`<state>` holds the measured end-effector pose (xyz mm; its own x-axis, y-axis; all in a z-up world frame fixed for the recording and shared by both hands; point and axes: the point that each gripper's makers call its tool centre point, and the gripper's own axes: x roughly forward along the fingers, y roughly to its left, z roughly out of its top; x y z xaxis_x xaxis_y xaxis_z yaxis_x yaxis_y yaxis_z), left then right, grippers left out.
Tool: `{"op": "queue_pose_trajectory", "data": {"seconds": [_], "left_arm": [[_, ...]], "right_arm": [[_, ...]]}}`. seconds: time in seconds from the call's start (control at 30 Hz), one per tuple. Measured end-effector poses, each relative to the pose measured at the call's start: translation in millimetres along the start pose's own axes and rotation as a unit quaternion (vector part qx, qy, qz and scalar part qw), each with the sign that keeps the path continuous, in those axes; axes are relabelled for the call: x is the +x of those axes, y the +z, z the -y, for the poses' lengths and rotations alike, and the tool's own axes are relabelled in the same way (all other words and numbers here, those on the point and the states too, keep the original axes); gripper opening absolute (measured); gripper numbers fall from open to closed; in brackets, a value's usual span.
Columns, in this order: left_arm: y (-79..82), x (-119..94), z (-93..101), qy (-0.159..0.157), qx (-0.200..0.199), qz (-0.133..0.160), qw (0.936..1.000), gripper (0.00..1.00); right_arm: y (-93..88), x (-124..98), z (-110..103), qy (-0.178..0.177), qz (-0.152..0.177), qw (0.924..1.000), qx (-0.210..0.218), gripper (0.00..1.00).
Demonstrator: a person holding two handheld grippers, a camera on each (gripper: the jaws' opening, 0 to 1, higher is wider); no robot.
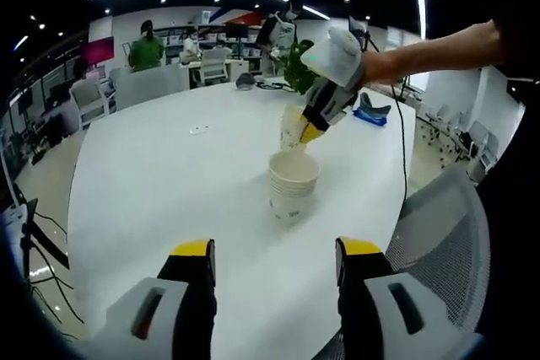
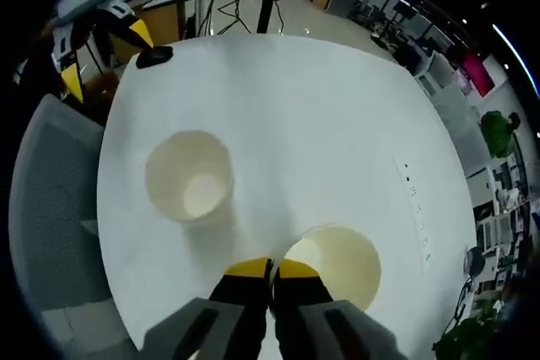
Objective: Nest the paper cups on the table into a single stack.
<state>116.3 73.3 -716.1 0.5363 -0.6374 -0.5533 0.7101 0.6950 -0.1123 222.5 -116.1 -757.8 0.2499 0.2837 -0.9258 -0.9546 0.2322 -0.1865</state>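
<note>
Right gripper pinches a cup (by its rim) above the stack

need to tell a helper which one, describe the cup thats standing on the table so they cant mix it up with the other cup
On the round white table, look near the edge by the grey mesh chair. The standing paper cup rests upright there, open mouth up, alone on the tabletop. The other cup is tilted in the air above it, pinched by the right gripper.
</note>
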Motion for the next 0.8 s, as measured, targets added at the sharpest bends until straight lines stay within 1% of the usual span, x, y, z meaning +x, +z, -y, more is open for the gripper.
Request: {"op": "queue_pose_trajectory", "data": {"seconds": [0.07, 0.23, 0.4, 0.57, 0.63, 0.8], "left_arm": [[0.9, 0, 1.4, -0.001, 0.003, -0.001, 1.0, 0.57], [3.6, 0, 4.1, -0.004, 0.007, 0.0, 1.0, 0.57], [4.1, 1, 7.4, -0.007, 0.011, -0.002, 0.9999, 0.57], [6.0, 1, 10.5, -0.008, 0.014, -0.002, 0.9999, 0.57], [6.7, 1, 11.0, -0.008, 0.015, -0.002, 0.9998, 0.57], [6.4, 1, 13.7, -0.01, 0.016, -0.002, 0.9998, 0.57]], "right_arm": [[1.6, -1, -1, -0.002, 0.003, 1.0, -0.003, 0.0], [3.8, -15, -2, -0.005, 0.009, 0.9999, -0.008, 0.0], [3.6, -20, -4, -0.004, 0.012, 0.9999, -0.011, 0.0], [5.0, -24, -10, 0.001, 0.014, 0.9997, -0.022, 0.0], [6.7, -28, -17, 0.009, 0.014, 0.9995, -0.027, 0.0], [8.2, -33, -26, 0.015, 0.012, 0.9988, -0.045, 0.0]]}}
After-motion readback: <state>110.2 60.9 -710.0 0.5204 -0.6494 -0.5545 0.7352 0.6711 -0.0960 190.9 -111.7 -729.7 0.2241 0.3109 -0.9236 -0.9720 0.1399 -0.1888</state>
